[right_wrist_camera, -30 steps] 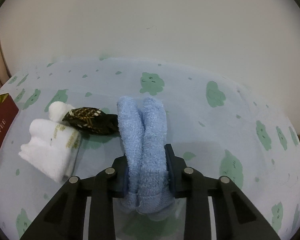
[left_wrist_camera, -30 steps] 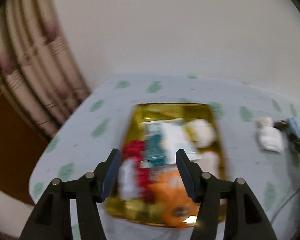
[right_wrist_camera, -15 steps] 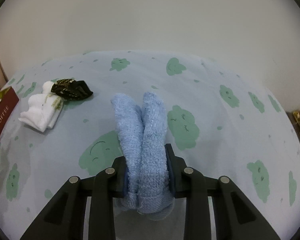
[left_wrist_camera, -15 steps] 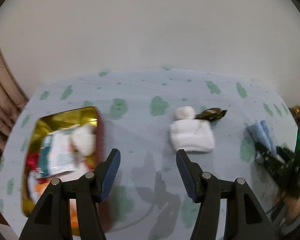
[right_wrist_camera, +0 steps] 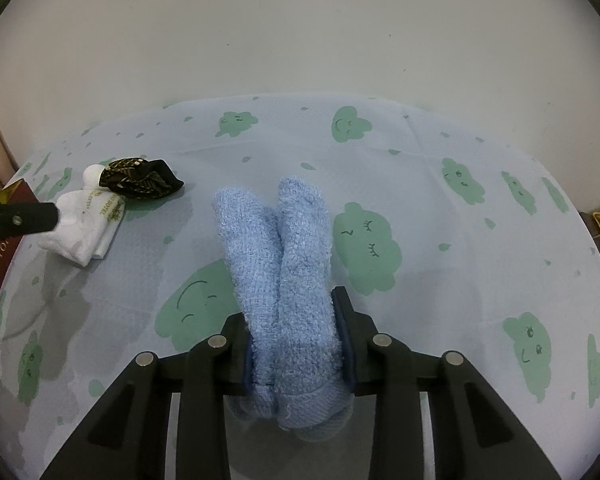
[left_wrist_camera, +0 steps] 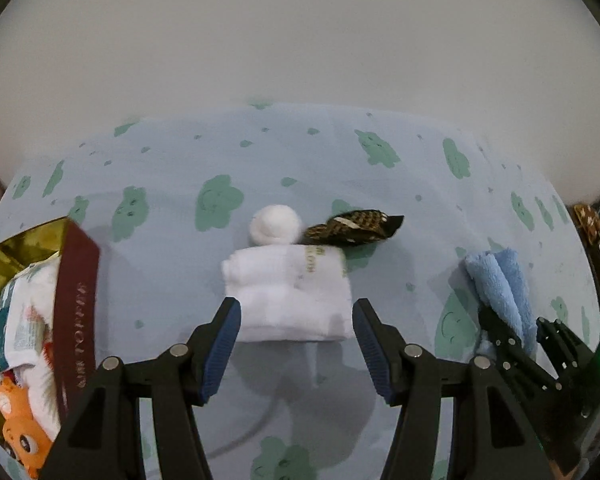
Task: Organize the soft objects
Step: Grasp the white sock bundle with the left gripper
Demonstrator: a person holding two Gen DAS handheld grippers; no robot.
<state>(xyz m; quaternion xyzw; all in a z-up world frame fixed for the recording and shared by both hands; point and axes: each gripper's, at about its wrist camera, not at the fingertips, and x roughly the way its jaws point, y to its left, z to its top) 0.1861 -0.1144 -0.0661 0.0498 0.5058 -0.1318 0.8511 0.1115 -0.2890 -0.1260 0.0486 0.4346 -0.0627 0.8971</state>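
Observation:
A folded white towel [left_wrist_camera: 288, 296] with a white pompom [left_wrist_camera: 275, 225] lies on the blue cloud-print tablecloth, and my open left gripper [left_wrist_camera: 296, 320] hangs just in front of it, jaws spread about as wide as the towel. A dark patterned cloth [left_wrist_camera: 356, 228] lies against its far right corner. My right gripper [right_wrist_camera: 296, 328] is shut on a rolled blue towel [right_wrist_camera: 284, 264], which also shows at the right in the left wrist view [left_wrist_camera: 500, 284]. The white towel [right_wrist_camera: 84, 224] and dark cloth [right_wrist_camera: 140, 180] show at the left in the right wrist view.
A gold tin [left_wrist_camera: 4, 256] with a dark red side stands at the left table edge, holding packets, white soft things and an orange toy [left_wrist_camera: 16, 432]. A white wall runs behind the table. Clutter [left_wrist_camera: 592, 224] sits beyond the right edge.
My left gripper has swung right from over the gold tin and come in close to the white towel. My right gripper has drawn right and back with the blue towel still held.

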